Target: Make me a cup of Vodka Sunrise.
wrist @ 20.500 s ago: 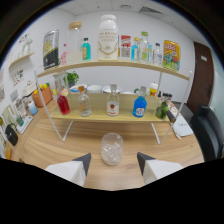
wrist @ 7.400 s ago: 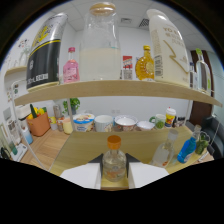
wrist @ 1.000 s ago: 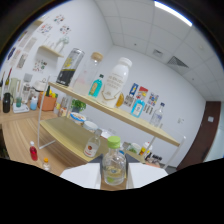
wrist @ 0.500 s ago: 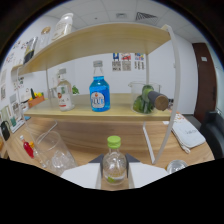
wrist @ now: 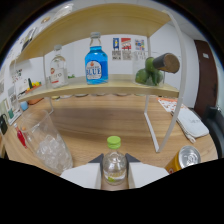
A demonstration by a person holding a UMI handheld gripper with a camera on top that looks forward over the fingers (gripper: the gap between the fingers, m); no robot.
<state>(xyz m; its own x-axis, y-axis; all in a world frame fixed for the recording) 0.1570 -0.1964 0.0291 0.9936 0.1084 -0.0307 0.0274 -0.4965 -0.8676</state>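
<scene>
One small clear bottle (wrist: 114, 165) with a pale green cap stood upright between the jaws (wrist: 114, 176), which were closed in against its sides and held it. Its clear body carried a faint greenish label low down, and it hung above the wooden desk (wrist: 105, 125). Just to the left of the jaws stood a clear glass (wrist: 46, 142) filled with ice cubes. To the right, close by, was the top of a yellow can (wrist: 184, 158) with a silver lid.

Beyond these rose a white-framed wooden shelf (wrist: 112, 87). On it stood a blue-liquid bottle (wrist: 96, 60) with a silver cap, a clear bottle (wrist: 58, 68) with a red-and-white label to its left, and to the right a clear jar (wrist: 153, 70) holding green fruit. A white cloth-like object (wrist: 191, 122) lay on the desk near the shelf's right leg. Behind, a pale wall (wrist: 127, 47) bore small posters, and a dark door (wrist: 206, 75) stood at the right.
</scene>
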